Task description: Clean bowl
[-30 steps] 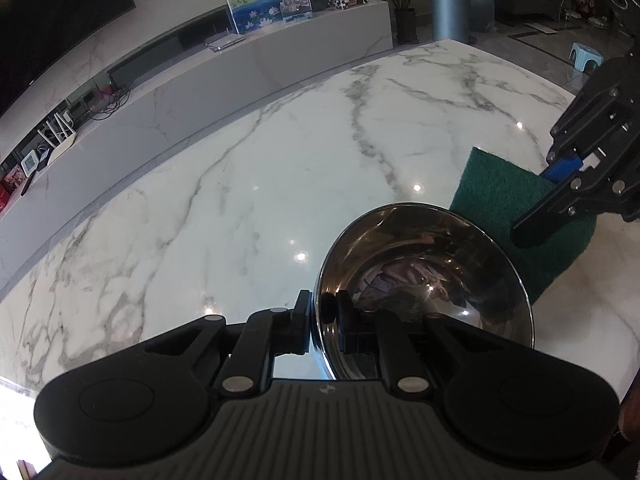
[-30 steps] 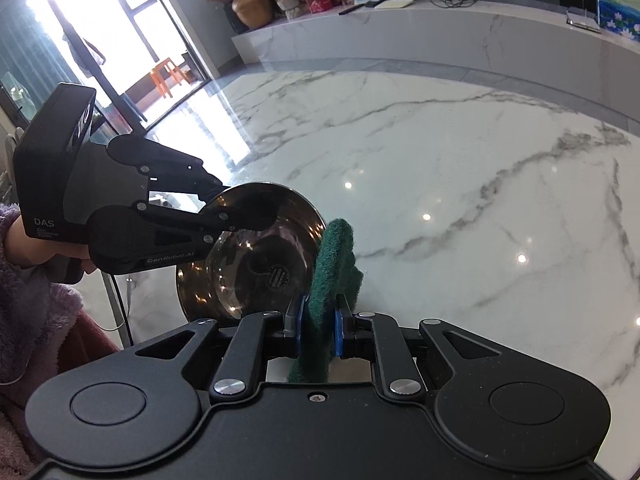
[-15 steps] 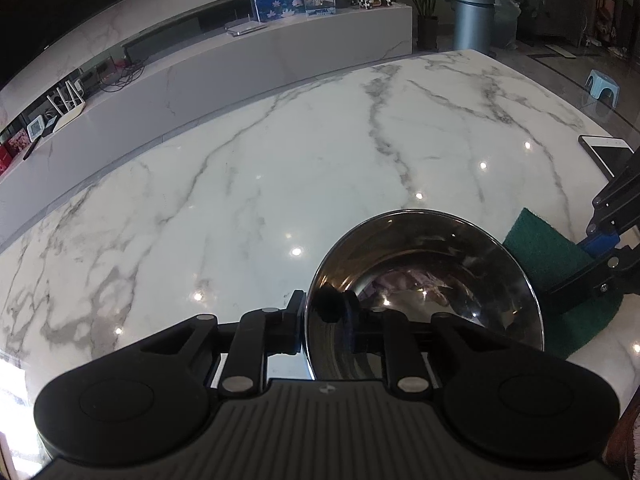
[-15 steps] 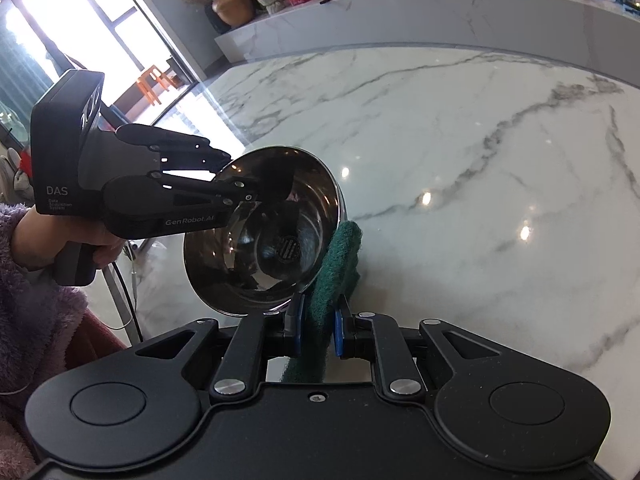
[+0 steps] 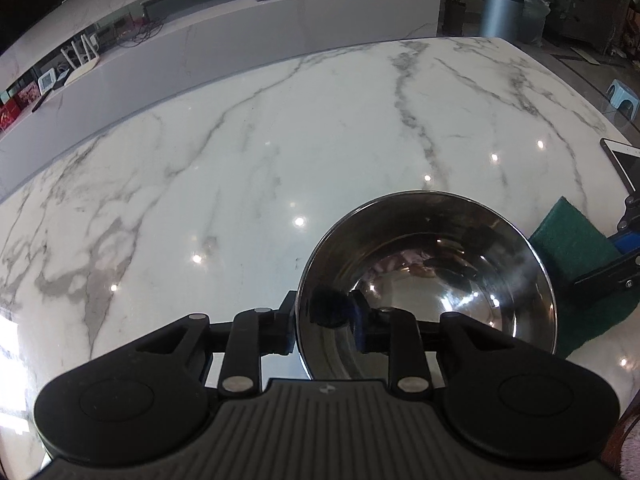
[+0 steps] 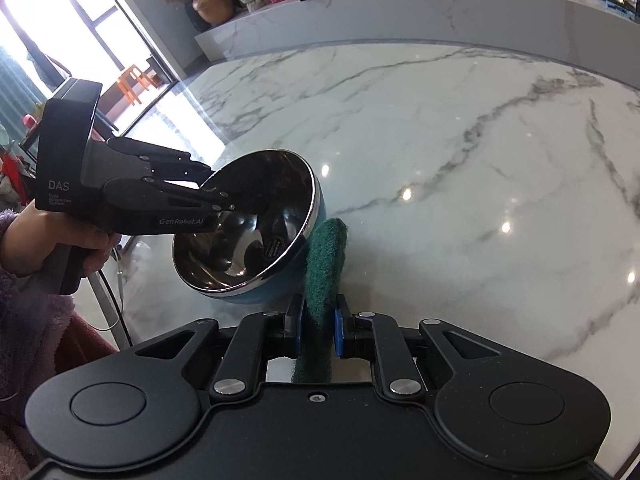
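A steel bowl (image 5: 440,280) with a blue outside (image 6: 248,232) stands tilted on the marble table, its mouth turned toward the right wrist camera. My left gripper (image 5: 324,320) straddles its near rim. One finger is outside and the blue pad is inside, and the jaws are opening with a gap at the rim. My right gripper (image 6: 318,320) is shut on a green scouring pad (image 6: 324,256), held upright with its edge against the bowl's outer wall. The left wrist view shows the pad (image 5: 576,248) to the bowl's right.
The white marble table (image 5: 280,140) stretches far beyond the bowl. A tablet (image 5: 620,160) lies near its right edge. A hand in a fuzzy purple sleeve (image 6: 60,248) grips the left tool's handle. A long marble counter (image 6: 400,12) runs behind the table.
The left jaws, earlier pinched on the bowl's rim, have spread apart. The bowl has tipped flatter and come against the scouring pad, and its blue outside now shows in the right wrist view.
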A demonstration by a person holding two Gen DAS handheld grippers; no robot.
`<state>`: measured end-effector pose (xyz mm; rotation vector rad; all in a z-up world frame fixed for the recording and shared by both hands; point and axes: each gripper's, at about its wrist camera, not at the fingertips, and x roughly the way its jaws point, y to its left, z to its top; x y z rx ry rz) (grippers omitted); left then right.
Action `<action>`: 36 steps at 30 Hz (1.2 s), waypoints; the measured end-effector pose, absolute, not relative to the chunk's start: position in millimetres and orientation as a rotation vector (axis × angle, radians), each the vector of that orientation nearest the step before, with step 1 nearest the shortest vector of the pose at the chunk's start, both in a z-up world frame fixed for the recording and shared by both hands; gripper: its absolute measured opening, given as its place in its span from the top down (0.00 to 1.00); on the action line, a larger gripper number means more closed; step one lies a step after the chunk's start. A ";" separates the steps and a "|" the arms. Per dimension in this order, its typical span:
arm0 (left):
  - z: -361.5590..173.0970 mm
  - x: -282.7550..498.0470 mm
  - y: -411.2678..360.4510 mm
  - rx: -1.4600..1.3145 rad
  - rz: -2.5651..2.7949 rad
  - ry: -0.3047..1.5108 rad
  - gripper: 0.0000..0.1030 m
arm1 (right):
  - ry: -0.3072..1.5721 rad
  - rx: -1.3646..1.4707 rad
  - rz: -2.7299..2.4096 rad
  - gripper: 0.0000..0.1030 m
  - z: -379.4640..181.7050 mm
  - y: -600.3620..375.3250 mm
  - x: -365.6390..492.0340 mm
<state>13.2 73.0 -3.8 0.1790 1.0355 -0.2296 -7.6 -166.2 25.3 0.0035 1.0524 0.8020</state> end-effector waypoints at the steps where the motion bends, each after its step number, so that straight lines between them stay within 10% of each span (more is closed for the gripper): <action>1: -3.8 13.2 76.6 0.152 -0.212 1.050 0.58 | 1.052 0.002 0.801 0.87 25.6 -165.4 -7.5; 8: -2.8 4.6 107.6 -0.113 -0.200 1.169 0.57 | 1.036 0.002 0.785 0.87 27.5 -164.9 -7.6; 12: -6.9 5.0 106.9 -0.138 -0.219 1.203 0.83 | 1.029 0.005 0.781 0.87 30.0 -164.2 -7.6; 36: -0.4 4.7 76.7 0.137 -0.271 1.061 0.86 | 1.021 0.143 0.783 0.87 30.5 -167.8 -4.6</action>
